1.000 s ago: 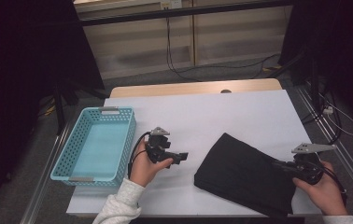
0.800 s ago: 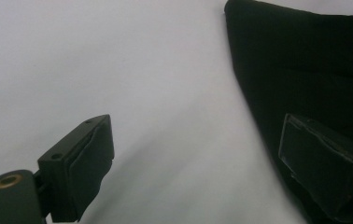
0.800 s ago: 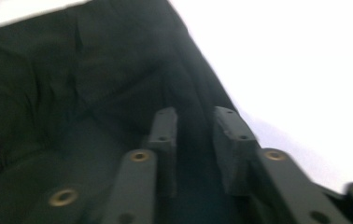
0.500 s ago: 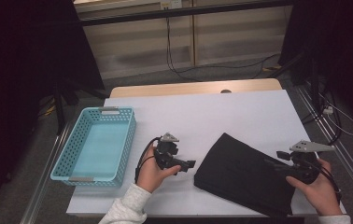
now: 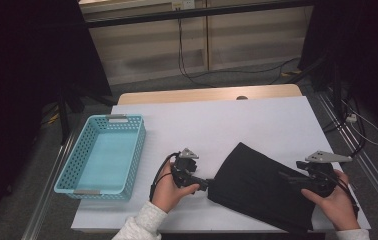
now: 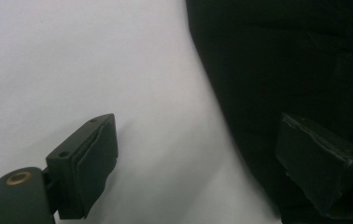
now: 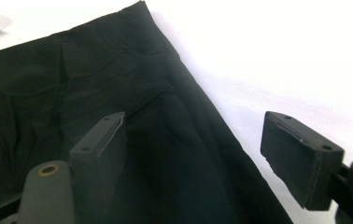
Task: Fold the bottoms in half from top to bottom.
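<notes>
A folded black cloth (image 5: 262,187) lies flat on the white table (image 5: 217,120), near its front right. My left gripper (image 5: 205,184) rests low at the cloth's left edge. In the left gripper view my left gripper (image 6: 202,161) is open, one jaw over bare table and the other over the cloth (image 6: 282,60), with the hem running between them. My right gripper (image 5: 288,178) hovers over the cloth's right part. Its jaws have just been opening. In the right gripper view my right gripper (image 7: 198,149) stands open astride the cloth's edge (image 7: 95,84), with no pad pressing on it.
An empty teal plastic basket (image 5: 102,155) sits at the table's left side. Bare white tabletop stretches behind the cloth to the far edge. Metal rails (image 5: 372,175) run along the table's right side, and cables lie on the floor beyond.
My left hand has slid right across the table until its gripper reached the cloth's left edge. The right hand has stayed at the cloth's right end.
</notes>
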Motion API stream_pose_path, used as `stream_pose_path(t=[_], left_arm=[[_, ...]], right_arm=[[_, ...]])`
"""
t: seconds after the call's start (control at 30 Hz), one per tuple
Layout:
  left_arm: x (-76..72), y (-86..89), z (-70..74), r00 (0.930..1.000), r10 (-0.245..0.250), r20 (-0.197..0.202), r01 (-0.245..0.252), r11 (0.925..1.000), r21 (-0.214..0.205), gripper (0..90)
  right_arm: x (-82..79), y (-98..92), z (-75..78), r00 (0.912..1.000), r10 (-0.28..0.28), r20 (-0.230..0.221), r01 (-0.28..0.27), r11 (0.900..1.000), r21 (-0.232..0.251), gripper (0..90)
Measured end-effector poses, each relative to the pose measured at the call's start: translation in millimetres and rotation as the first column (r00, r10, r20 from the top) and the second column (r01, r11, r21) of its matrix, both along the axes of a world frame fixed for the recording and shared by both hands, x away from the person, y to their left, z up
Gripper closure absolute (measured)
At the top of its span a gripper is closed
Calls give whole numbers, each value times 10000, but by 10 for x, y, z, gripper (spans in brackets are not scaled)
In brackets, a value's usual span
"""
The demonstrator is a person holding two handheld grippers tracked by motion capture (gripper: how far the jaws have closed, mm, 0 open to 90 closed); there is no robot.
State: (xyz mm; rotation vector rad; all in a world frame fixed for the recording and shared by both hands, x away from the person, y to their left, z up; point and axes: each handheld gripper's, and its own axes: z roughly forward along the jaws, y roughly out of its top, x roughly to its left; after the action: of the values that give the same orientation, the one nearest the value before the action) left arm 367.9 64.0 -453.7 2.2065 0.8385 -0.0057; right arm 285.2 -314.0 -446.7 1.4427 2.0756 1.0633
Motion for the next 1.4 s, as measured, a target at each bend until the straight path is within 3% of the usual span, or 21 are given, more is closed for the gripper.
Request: stream_pose_path(t=[0.5,0.67,0.73,0.97,1.27,1.4], left_arm=[[-133,-135,-37,9988,-480,112,479,9988,113,197],[-206,-160,-38,9978,-544,-379,530,9979,-370,348],[-245,-181,-35,9978,-561,-348,552,9981,-270,434],[-285,-196,-24,9957,-417,-824,405,9991,-156,651],[-309,-217,-28,9947,-378,-954,381,9993,15,833],[-302,-233,-24,9946,-448,-932,457,9989,72,870]], right_arm=[[6,44,-2,10000,79,41,-79,10000,-4,218],[6,45,-2,10000,86,44,-86,10000,33,219],[9,43,-8,9999,101,9,-101,9999,109,219],[6,32,-5,10000,82,48,-83,9999,129,222],[7,32,9,9999,64,96,-65,9999,122,224],[11,34,7,9999,65,92,-66,9999,103,224]])
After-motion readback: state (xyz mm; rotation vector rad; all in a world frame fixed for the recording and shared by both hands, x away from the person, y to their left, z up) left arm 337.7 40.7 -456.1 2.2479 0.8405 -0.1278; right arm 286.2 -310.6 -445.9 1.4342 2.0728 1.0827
